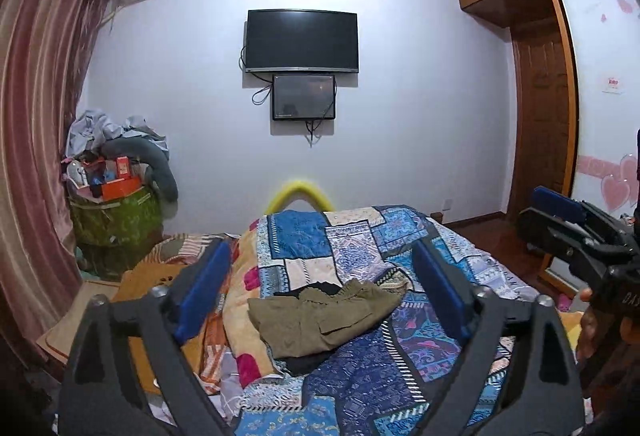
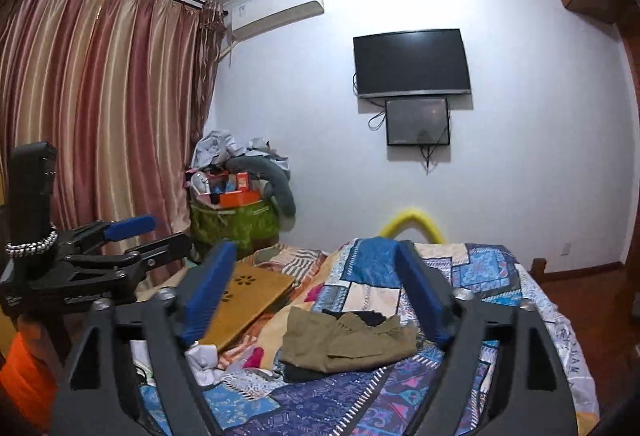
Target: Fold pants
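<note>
Olive-green pants (image 1: 320, 318) lie folded in a compact bundle on the patchwork bedspread (image 1: 360, 376), over a dark garment (image 1: 308, 360) that shows beneath them. They also show in the right wrist view (image 2: 348, 340). My left gripper (image 1: 320, 292) is open and empty, held above and in front of the pants. My right gripper (image 2: 312, 296) is open and empty, also held back above the pants. The right gripper shows at the right edge of the left wrist view (image 1: 560, 220). The left gripper shows at the left of the right wrist view (image 2: 148, 236).
A wooden lap tray (image 2: 244, 300) lies on the bed left of the pants. A green bag piled with boxes and clothes (image 1: 116, 204) stands by the curtain (image 2: 100, 108). A TV (image 1: 302, 40) hangs on the far wall. A wardrobe (image 1: 560, 108) is at the right.
</note>
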Action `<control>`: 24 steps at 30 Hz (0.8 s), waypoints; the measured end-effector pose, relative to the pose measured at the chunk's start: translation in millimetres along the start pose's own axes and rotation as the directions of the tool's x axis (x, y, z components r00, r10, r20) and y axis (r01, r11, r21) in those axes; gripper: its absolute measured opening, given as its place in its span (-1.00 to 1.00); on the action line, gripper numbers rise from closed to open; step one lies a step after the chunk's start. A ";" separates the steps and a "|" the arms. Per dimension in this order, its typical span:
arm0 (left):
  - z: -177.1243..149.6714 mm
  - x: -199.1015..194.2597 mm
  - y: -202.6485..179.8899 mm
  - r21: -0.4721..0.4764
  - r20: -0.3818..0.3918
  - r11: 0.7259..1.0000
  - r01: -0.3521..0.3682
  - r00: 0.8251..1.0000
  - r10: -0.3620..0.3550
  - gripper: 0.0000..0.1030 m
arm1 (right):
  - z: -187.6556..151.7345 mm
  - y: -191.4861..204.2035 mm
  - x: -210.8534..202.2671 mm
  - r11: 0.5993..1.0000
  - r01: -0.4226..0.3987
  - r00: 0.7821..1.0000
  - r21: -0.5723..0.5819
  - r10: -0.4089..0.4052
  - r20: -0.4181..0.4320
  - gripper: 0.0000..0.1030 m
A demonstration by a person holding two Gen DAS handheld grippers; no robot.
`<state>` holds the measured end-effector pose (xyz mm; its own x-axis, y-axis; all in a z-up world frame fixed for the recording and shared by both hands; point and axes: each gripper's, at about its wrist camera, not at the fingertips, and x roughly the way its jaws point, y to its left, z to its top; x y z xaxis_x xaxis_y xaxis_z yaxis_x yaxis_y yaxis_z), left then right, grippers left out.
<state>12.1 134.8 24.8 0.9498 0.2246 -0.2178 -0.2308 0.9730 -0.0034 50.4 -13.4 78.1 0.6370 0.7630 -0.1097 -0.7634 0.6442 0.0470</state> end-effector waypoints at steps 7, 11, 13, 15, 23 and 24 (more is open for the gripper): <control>-6.1 -4.7 3.6 -0.030 -0.002 0.999 -0.021 1.000 0.021 0.99 | -0.2 1.6 -2.5 0.999 0.047 0.999 0.018 -0.047 -0.001 0.99; -8.3 -6.6 2.5 -0.032 -0.002 0.999 -0.019 1.000 0.019 0.99 | -1.0 4.8 -2.6 0.999 0.051 0.999 0.005 -0.051 -0.007 0.99; -8.3 -7.1 2.5 -0.028 -0.001 0.999 -0.017 1.000 0.017 0.99 | -4.1 6.5 -5.0 0.999 0.055 0.998 0.002 -0.055 -0.008 0.99; -8.7 -7.4 1.7 -0.025 0.000 1.000 -0.014 1.000 0.014 0.99 | -4.8 6.4 -5.9 0.999 0.052 0.999 0.007 -0.052 -0.012 0.99; -11.1 -7.5 0.5 -0.019 -0.002 1.000 -0.001 1.000 0.001 1.00 | -8.5 2.6 -8.2 0.998 0.055 0.998 0.024 -0.055 -0.021 0.99; -11.5 -7.3 0.6 -0.019 -0.003 1.000 0.001 1.000 -0.001 1.00 | -8.1 1.9 -8.4 0.998 0.056 0.998 0.024 -0.056 -0.023 0.99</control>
<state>2.6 133.1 15.2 0.9493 0.2234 -0.2210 -0.2339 0.9720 -0.0222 42.7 -19.0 71.1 0.6759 0.7245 -0.1350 -0.7236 0.6872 0.0650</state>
